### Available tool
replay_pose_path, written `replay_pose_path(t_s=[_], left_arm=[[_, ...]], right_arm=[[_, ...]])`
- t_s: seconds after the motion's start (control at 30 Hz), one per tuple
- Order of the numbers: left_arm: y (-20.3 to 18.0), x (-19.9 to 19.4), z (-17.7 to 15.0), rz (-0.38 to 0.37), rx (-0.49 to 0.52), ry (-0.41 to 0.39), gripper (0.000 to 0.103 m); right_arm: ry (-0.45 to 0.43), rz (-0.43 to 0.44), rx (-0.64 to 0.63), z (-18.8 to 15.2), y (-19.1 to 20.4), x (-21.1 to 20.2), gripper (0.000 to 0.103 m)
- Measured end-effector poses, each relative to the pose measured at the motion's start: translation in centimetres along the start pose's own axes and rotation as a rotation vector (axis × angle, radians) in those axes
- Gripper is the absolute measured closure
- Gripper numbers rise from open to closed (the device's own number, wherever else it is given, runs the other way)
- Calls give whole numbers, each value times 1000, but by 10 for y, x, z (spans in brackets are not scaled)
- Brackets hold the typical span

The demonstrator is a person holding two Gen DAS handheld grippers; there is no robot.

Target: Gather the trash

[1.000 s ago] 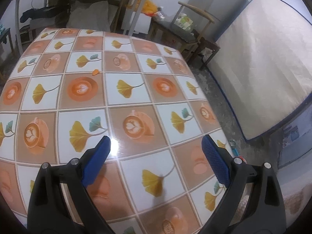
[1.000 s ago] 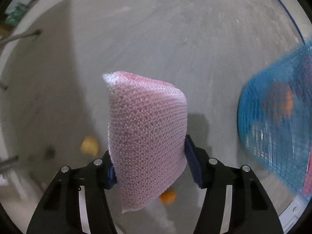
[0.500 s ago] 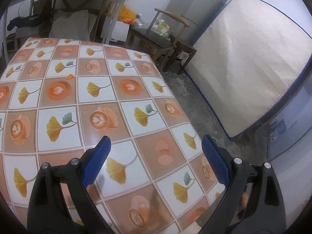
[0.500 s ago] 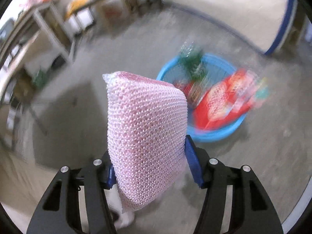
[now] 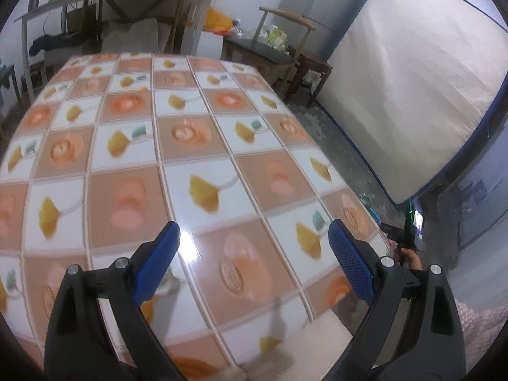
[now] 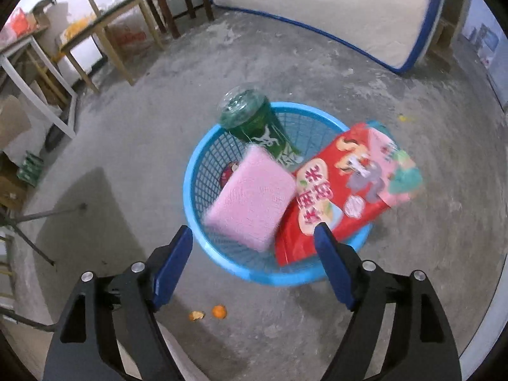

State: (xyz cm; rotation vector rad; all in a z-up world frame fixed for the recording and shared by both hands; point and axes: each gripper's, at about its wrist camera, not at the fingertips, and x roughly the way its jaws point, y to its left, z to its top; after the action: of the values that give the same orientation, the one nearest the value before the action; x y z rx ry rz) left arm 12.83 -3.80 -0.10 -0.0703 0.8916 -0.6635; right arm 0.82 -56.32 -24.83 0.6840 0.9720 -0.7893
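In the right wrist view a blue mesh basket (image 6: 203, 222) stands on the concrete floor. Inside it are a green plastic bottle (image 6: 254, 123), a red snack bag (image 6: 336, 187) and a pink bubble-wrap pad (image 6: 250, 203), blurred and clear of the fingers. My right gripper (image 6: 254, 257) hangs above the basket's near rim, its jaws opening with nothing pressed between them. In the left wrist view my left gripper (image 5: 254, 247) is open and empty over the patterned tablecloth (image 5: 197, 146). A small orange scrap (image 5: 143, 89) lies far back on the table.
Orange peel pieces (image 6: 209, 313) lie on the floor just before the basket. A mattress (image 6: 333, 9) leans against the wall behind it, and wooden tables (image 6: 104, 31) stand at the left. Beside the table's right edge a hand (image 5: 411, 257) holds the other gripper.
My right gripper let go of the pink pad, which has dropped toward the basket; the basket swung into the middle of its view. The left gripper slid along the table, still open.
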Motion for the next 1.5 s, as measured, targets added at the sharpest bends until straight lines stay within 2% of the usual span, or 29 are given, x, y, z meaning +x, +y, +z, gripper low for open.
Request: replay_pose_path(t_s=[0.13,0.23,0.37,0.47,0.57,0.73,0.97,1.07,1.17,1.3,1.43,1.5], left_arm=[[-13,1,-15,-22,4,6,13],[-25,-2,-27,-25,9,-9,13],[-40,-10,-40,6,10,-47,13],[-49,-22,-43,24,30,-75,13],[-59,-38,-46,50,77,-125,9],[-65,-59,-53,118,97,-169,9],[-64,-84,-56,316,66,-255,8],[-68,-84,-54,419,101,-250,8],[-69,-82,-53,422,118,-224,9],[-63,-78,-53,412,65,-186,8],[-58,-85,-58,363,-20,-213,8],[-57,-88,-63,337,-29,-238,8]], right_arm=[[-71,77,18,-21,-7,-59,26],[-135,144,-25,-47,4,-115,24],[-248,220,-144,-91,44,-200,15],[-346,242,-248,-122,78,-250,8],[-400,288,-303,-147,105,-283,7],[-416,334,-332,-171,142,-308,7],[-466,202,-340,-187,168,-322,7],[-516,145,-318,-195,168,-329,7],[-591,121,-308,-203,165,-339,7],[-618,114,-356,-211,167,-344,7],[-619,100,-435,-217,174,-343,7],[-614,102,-454,-218,177,-342,7]])
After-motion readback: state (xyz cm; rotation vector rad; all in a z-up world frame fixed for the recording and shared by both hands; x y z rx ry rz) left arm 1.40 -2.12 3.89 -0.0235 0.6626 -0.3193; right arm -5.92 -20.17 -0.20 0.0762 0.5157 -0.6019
